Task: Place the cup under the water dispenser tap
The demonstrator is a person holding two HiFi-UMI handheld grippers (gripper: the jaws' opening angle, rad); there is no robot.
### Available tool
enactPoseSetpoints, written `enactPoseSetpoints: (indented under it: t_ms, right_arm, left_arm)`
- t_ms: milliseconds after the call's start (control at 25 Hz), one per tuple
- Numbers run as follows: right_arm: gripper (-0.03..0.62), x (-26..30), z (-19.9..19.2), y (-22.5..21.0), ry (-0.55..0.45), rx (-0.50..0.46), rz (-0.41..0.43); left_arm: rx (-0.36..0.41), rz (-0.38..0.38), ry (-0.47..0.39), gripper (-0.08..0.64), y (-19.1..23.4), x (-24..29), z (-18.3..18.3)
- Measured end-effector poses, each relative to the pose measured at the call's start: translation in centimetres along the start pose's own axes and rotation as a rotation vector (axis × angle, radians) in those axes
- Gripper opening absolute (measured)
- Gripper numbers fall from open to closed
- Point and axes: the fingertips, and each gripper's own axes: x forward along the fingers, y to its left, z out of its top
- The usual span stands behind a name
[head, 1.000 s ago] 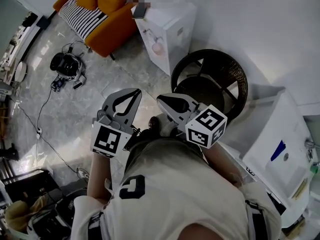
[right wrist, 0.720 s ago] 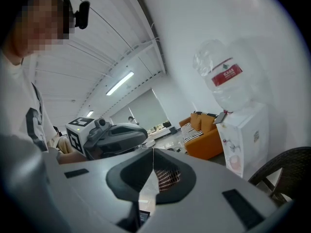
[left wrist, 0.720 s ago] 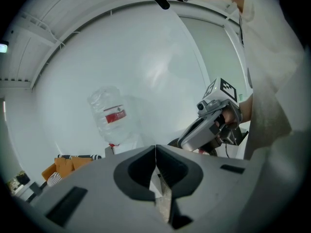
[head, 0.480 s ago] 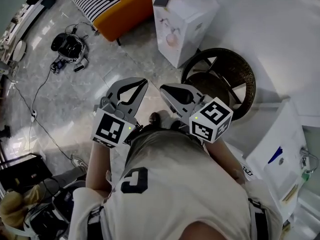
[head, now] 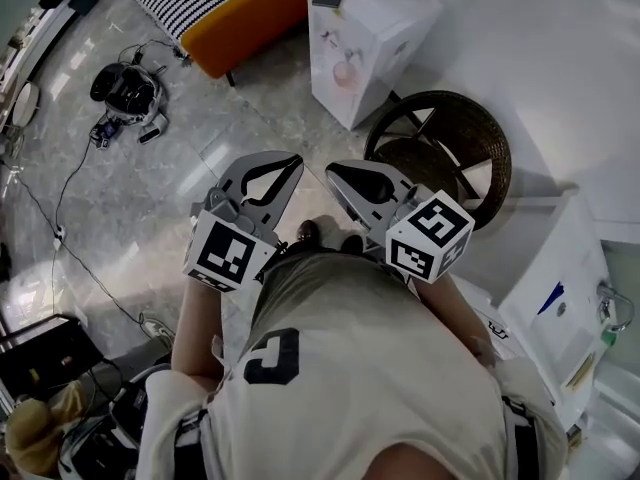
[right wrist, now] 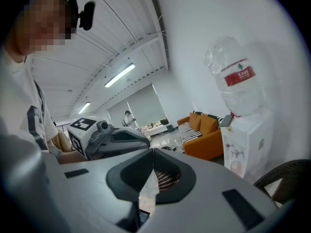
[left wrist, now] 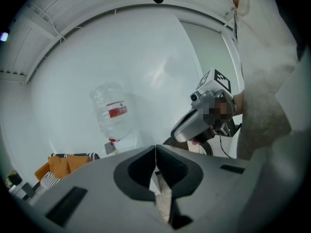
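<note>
1. both pairs of jaws are pressed together on nothing: left gripper (head: 290, 160), right gripper (head: 336, 170).
2. no cup shows in any view.
3. water dispenser (head: 365, 43) stands ahead, slightly right of the tips, well apart; right gripper looks nearer.

Holding left claw (head: 293, 159) and right claw (head: 334, 169) side by side out in front of the torso, tips close together and tilted slightly downward. Reaching forward with left forearm (head: 196, 330) and right forearm (head: 462, 320) bent at the elbows. Both pairs of jaws pressed fully together, gripping nothing
</note>
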Motion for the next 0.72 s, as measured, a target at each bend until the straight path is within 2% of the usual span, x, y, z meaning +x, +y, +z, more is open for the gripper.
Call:
enactPoseSetpoints:
  t_ms: [240,720]
  right_arm:
    - [0.026,0.3,0.0,-0.3,0.006,-0.015,-0.043]
    - [0.026,0.7,-0.3,-0.1,0.007,0.003,-0.067]
  left_arm:
    - [0.014,-0.033,-0.030,0.055,0.2,0.1,0.2]
    - [0.012,-0.064,-0.034,0.055,0.4,-0.2,-0.6]
